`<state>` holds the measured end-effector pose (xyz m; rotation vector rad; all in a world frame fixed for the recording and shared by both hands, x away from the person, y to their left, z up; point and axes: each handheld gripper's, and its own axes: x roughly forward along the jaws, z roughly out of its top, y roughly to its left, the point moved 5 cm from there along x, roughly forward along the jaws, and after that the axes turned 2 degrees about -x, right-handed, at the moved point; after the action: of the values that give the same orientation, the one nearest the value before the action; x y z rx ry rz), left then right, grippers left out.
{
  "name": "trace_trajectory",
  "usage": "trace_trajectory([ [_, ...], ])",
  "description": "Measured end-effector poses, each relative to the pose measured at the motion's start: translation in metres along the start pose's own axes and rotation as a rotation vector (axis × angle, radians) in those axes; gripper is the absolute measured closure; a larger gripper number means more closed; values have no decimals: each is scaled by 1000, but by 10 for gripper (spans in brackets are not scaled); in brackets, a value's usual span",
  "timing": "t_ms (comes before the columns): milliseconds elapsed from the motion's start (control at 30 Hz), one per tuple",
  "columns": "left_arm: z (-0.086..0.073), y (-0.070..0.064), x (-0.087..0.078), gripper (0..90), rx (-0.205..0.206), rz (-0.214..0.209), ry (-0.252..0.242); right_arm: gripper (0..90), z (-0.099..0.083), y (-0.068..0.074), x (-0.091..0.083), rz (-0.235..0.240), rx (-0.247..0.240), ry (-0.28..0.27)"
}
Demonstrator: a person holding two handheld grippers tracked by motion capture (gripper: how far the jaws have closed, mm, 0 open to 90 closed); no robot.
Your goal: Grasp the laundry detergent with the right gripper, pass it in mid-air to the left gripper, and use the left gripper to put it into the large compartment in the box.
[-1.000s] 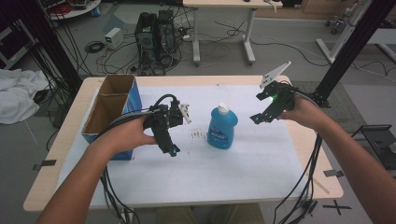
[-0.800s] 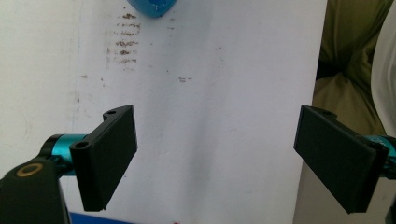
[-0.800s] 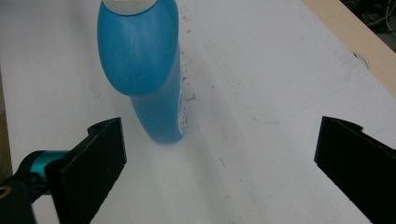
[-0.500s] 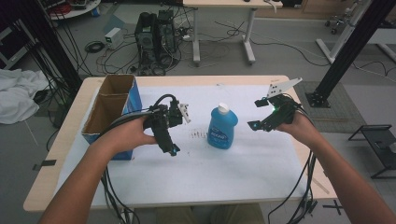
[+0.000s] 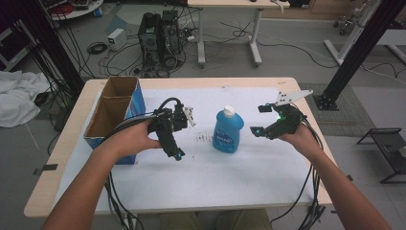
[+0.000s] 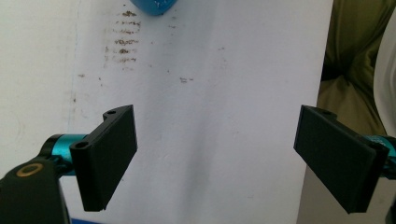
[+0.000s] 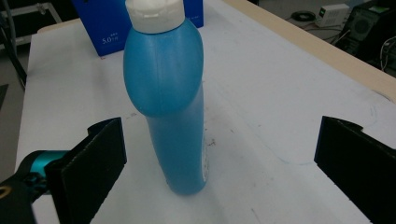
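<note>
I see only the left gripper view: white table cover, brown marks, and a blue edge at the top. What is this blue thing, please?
Observer: It is an upright blue bottle with a white cap.
Operator: Where is the right hand-held gripper?
Observer: The right hand-held gripper is beside the bottle, open and not touching it.
Operator: Is something else on the table?
Observer: Yes, an open blue cardboard box stands at the table's left edge.
</note>
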<state>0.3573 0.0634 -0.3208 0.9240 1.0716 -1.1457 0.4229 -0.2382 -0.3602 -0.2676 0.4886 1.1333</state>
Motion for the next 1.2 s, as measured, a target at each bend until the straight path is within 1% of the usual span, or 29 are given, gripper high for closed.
trace_trajectory([
  [33,0,0,1,133,-4,-1,-6,12,-3,1,2,-1,0,-21],
  [100,-1,0,1,133,-8,-7,-4,12,-6,2,3,-3,4,-27],
  [133,-1,1,1,133,-4,-1,-1,12,-8,2,5,-6,11,-42],
  [233,-1,1,2,133,-8,-3,-8,12,-17,5,10,2,26,-48],
  [333,0,1,2,133,-6,-6,-5,12,-20,6,12,5,25,-52],
  [367,0,1,2,133,-5,-5,-5,12,-21,7,14,5,16,-58],
  [400,0,1,2,133,-3,-5,-3,12,-22,8,15,5,27,-59],
  [433,0,1,2,133,-4,-4,-4,12,-24,9,19,15,23,-64],
  [500,0,1,2,133,-3,-4,-5,12,-24,10,22,19,20,-66],
  [533,0,1,2,133,-3,-4,-5,12,-25,10,23,19,10,-53],
  [567,-1,1,1,133,-6,1,-1,12,-24,11,27,22,-4,-56],
  [667,-1,1,2,133,-6,-4,-8,12,-24,13,31,31,-1,-55],
  [700,-2,1,1,133,-3,2,4,12,-25,13,35,30,7,-45],
  [800,-2,1,1,133,-5,0,4,12,-26,13,38,31,13,-43],
  [833,-2,1,2,133,-8,-3,-8,12,-26,13,41,37,15,-47],
  [900,-2,2,2,133,-6,-3,-2,12,-26,13,43,35,17,-56],
  [933,-2,2,2,133,-10,-6,-10,12,-25,14,46,42,9,-54],
  [967,-2,2,2,133,-11,-4,-5,12,-25,14,46,42,9,-54],
  [1033,-2,2,2,133,-9,-1,-3,12,-25,16,52,40,2,-42],
  [1133,-2,2,3,133,-12,-10,-9,12,-25,16,56,51,-1,-47],
  [1200,-2,3,3,133,-8,-2,-3,12,-26,17,59,52,1,-43],
])
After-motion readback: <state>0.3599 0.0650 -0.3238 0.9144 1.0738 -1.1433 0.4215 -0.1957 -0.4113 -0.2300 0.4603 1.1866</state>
